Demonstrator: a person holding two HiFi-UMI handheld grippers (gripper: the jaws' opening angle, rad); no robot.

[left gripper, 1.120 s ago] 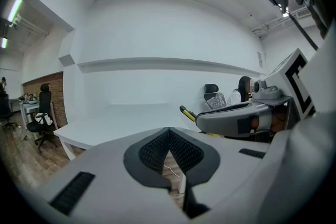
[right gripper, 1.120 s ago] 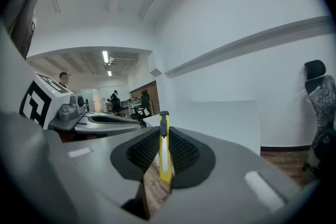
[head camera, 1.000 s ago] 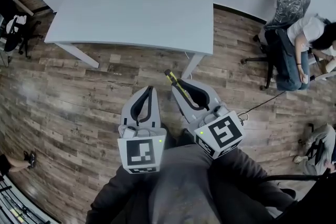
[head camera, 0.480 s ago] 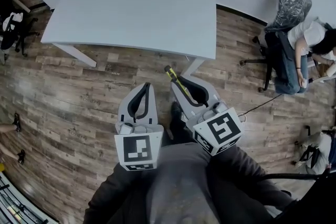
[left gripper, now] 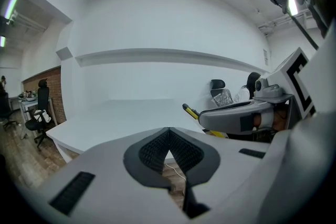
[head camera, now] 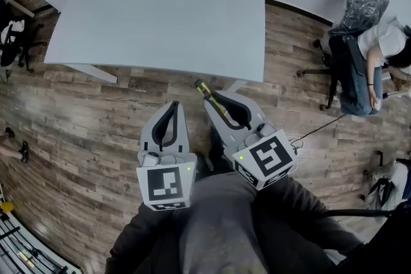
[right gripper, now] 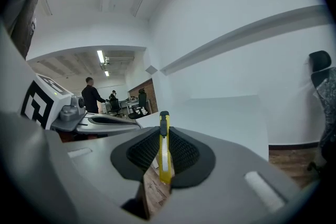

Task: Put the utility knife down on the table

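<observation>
A slim yellow-and-black utility knife (head camera: 210, 97) (right gripper: 164, 147) is clamped between the jaws of my right gripper (head camera: 214, 98) (right gripper: 164, 140), its black tip poking out ahead, just short of the white table's near edge (head camera: 192, 67). The knife hangs over the wood floor, not over the tabletop. Beside it my left gripper (head camera: 173, 107) (left gripper: 168, 134) is shut with nothing in it, also short of the table edge. In the left gripper view the right gripper (left gripper: 247, 117) and the knife tip (left gripper: 190, 110) show at the right.
The big white table (head camera: 160, 3) fills the space ahead, with a leg (head camera: 236, 84) under its near right corner. A seated person (head camera: 376, 48) and office chairs (head camera: 363, 0) are at the far right. A black chair (head camera: 13, 35) stands at the left. A cable (head camera: 321, 128) runs across the floor.
The table edge has come closer to both grippers over the last second. The knife stays clamped in the right gripper, the left stays shut.
</observation>
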